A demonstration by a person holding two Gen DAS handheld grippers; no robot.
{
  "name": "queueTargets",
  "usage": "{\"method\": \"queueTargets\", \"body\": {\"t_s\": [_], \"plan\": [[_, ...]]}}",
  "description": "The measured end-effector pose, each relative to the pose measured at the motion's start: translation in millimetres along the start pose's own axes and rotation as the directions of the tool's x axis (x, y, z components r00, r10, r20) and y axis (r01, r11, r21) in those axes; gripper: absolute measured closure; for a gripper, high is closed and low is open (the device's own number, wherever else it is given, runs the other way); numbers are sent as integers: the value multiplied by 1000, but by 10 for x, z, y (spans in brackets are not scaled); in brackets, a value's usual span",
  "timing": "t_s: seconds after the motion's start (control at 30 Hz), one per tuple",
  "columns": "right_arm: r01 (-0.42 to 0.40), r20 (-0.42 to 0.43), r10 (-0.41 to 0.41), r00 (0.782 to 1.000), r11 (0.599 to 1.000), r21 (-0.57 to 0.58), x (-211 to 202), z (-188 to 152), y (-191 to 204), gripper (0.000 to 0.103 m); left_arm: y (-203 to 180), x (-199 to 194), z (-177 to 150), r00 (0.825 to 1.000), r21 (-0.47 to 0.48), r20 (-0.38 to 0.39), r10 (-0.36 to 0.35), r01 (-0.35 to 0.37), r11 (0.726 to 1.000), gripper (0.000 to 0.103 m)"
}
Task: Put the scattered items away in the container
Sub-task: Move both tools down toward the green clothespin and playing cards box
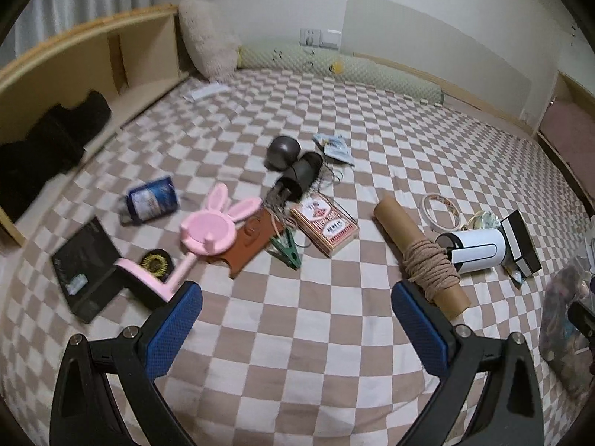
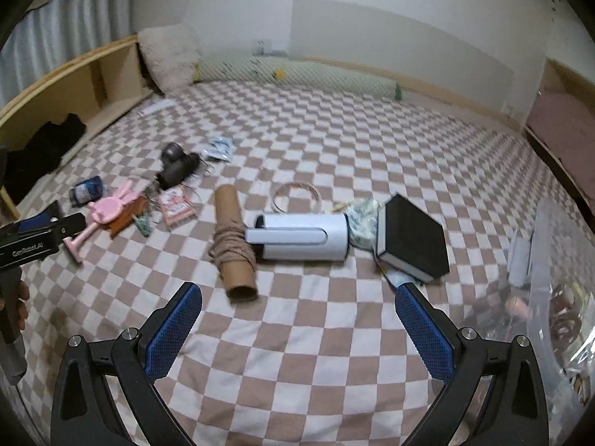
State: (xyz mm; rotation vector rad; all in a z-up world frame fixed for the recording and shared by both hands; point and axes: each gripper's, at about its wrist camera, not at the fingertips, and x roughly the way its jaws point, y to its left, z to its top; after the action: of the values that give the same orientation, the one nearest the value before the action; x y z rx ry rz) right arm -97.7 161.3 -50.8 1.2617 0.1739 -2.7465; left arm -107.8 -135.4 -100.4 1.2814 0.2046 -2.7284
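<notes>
A brown cardboard tube (image 2: pixel 233 239) with string wound round it lies on the checked bed. A white cylinder (image 2: pixel 301 237) lies on its side, touching the tube. A black box (image 2: pixel 412 239) sits tilted just beside it. A clear container (image 2: pixel 557 297) stands at the right.

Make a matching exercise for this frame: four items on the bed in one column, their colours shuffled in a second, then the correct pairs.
Items:
1. bunny-eared stand
2. clothes peg
3. cardboard tube
4. cylindrical device

Colours:
A. white
B. green
C. pink
D. brown

Pairs: 1-C, 2-B, 3-D, 4-A
</notes>
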Motion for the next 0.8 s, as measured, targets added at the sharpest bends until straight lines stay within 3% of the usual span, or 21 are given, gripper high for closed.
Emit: {"method": "queueTargets", "body": {"t_s": [0.23,0.3,0.37,0.67,0.73,0.8], "plan": [[-8,-65,8,998,1000,1,211,30,-22,0,-52,533,6,995,-30,-95,-35,33,999,2],[-23,-79,23,997,1000,-2,272,40,-10,0,-51,698,4,991,-58,-126,-53,46,997,16],[-31,-84,30,996,1000,-4,328,51,6,0,-28,833,11,988,-92,-145,-60,46,995,17],[-72,-108,70,992,997,-16,610,108,68,0,-20,1280,67,984,-161,-169,-56,29,987,17],[-70,-98,66,993,997,-32,655,138,91,0,-32,1337,73,986,-161,-162,-29,3,987,26],[-71,-92,67,993,997,-40,695,170,107,0,-48,1396,75,987,-154,-160,-12,-13,988,27]]}}
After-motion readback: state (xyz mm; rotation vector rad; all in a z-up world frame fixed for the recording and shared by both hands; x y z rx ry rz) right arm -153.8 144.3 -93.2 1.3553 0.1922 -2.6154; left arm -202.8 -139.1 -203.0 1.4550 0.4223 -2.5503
